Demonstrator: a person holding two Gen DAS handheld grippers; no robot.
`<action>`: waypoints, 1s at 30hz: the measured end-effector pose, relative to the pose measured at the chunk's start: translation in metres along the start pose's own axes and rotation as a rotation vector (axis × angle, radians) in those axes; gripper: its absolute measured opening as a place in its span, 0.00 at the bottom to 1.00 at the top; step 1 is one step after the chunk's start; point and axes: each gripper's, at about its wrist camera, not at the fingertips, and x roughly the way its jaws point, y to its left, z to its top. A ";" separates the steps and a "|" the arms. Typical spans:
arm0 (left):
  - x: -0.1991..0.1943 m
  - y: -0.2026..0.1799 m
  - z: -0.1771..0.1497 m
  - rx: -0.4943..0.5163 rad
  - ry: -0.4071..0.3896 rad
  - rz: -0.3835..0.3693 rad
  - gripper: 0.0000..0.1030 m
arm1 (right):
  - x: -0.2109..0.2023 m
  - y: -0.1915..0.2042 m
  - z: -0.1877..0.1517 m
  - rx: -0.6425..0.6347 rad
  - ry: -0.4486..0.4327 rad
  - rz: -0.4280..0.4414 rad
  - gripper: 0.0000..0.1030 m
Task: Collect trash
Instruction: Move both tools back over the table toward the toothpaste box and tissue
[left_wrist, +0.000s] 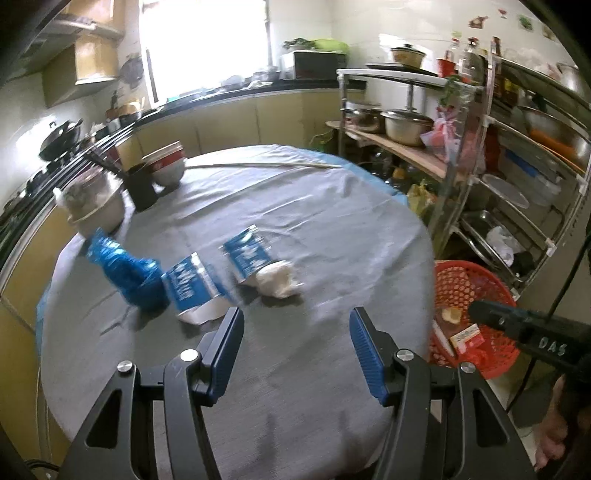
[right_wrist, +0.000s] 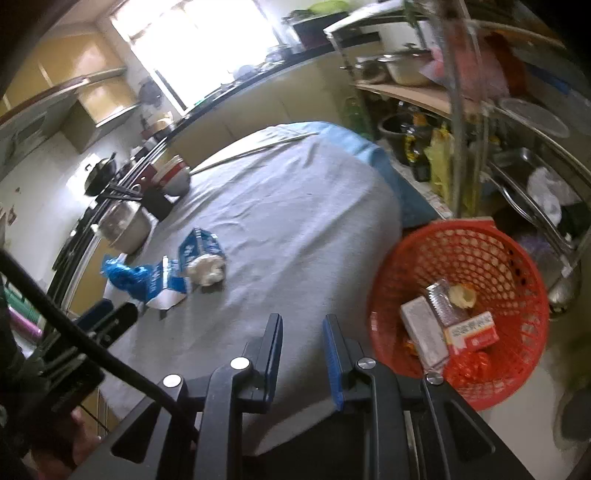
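The left tool (left_wrist: 296, 323) hangs over the near part of the cloth-covered counter (left_wrist: 295, 221) with its blue pads spread and nothing between them. Just ahead of its left pad lies a flattened blue-and-white carton (left_wrist: 194, 288), touching a crumpled blue plastic bag (left_wrist: 125, 273) further to the left. Ahead of the gap, slightly left of centre, a second blue-and-white carton (left_wrist: 245, 254) lies against a crumpled white wad (left_wrist: 279, 278). Off to the right, below the counter's edge, stands a red basket (left_wrist: 469, 291).

The right tool (right_wrist: 302, 332) has its pads drawn near each other, a narrow gap left, and it grips nothing. Directly to its right sits the red basket (right_wrist: 480, 251) on the floor, holding a grey box (right_wrist: 423, 332), a red-and-white box (right_wrist: 471, 330), a clear wrapper (right_wrist: 441, 301), a pale bitten scrap (right_wrist: 461, 295) and a red wrapper (right_wrist: 471, 363). Ahead and to the left on the counter (right_wrist: 295, 206) lies the remaining trash.

At the counter's far left stand a steel pot (left_wrist: 96, 206), a dark holder of chopsticks (left_wrist: 142, 184) and stacked bowls (left_wrist: 168, 162).
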 end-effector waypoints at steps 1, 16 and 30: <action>0.001 0.007 -0.003 -0.012 0.007 0.008 0.59 | 0.001 0.005 0.001 -0.010 0.000 0.005 0.25; 0.007 0.125 -0.039 -0.245 0.084 0.170 0.59 | 0.027 0.068 0.003 -0.117 0.059 0.099 0.25; 0.022 0.151 -0.045 -0.306 0.140 0.181 0.59 | 0.063 0.094 0.000 -0.162 0.129 0.140 0.25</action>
